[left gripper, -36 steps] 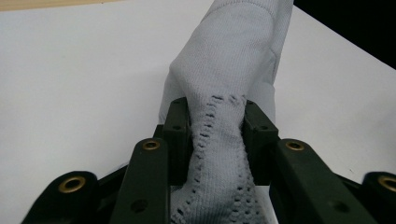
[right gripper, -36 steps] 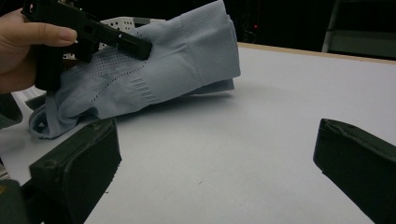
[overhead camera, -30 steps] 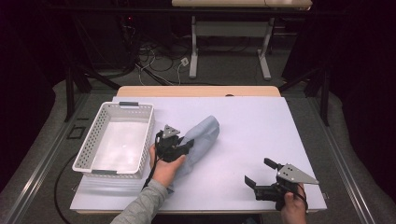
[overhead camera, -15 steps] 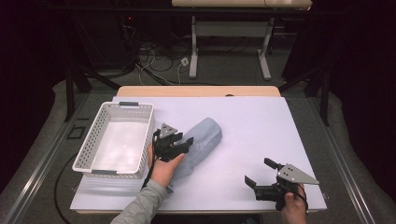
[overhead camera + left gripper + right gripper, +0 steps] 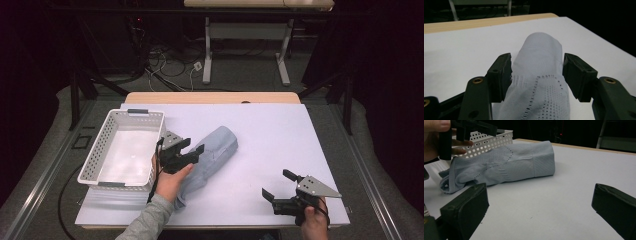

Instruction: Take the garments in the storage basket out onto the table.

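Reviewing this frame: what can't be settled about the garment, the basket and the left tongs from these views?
- Garment: its near end lies under the left hand in the high view.
- Left tongs: open around the cloth; contact with it unclear in their own view.
- Basket: cut off by the hand in the right gripper view.

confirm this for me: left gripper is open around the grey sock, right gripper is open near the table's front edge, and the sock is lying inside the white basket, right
Not quite. The grey sock lies on the white table beside the white basket, not inside it, as the high view shows. The rest holds: the left gripper is open around the sock, and the right gripper is open near the table's front edge.
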The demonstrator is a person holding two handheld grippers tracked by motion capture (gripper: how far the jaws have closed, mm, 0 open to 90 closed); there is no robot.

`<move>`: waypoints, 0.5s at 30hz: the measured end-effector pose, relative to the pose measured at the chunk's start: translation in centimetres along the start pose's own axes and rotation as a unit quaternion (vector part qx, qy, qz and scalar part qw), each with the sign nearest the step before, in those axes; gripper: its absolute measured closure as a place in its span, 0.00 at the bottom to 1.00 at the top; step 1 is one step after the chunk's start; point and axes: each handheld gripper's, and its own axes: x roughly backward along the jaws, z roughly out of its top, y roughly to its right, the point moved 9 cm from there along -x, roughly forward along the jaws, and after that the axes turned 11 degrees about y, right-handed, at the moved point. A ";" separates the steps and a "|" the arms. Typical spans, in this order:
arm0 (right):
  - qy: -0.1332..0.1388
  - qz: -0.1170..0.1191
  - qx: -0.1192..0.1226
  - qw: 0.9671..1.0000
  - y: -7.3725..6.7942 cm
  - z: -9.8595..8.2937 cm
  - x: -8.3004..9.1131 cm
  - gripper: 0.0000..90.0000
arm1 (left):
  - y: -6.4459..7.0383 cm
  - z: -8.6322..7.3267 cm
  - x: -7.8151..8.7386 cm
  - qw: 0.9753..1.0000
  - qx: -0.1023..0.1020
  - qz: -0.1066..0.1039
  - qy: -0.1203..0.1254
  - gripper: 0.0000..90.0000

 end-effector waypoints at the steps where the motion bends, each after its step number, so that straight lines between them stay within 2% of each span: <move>1: 0.000 0.000 0.000 1.000 0.0 0.0 0.0 0.01 | 0.0 0.2 0.2 1.000 0.004 -0.001 0.004 0.45; 6: 0.001 0.000 0.000 1.000 0.0 0.0 0.0 0.01 | 0.2 1.3 1.7 0.999 0.028 -0.010 0.018 0.42; 9: 0.002 -0.001 0.000 1.000 0.0 0.0 0.0 0.01 | -0.1 1.9 2.6 0.999 0.023 -0.005 0.027 0.37; 15: -0.001 -0.002 0.002 1.000 0.0 0.0 0.0 0.01 | -0.6 2.3 4.3 0.999 0.027 -0.002 0.029 0.25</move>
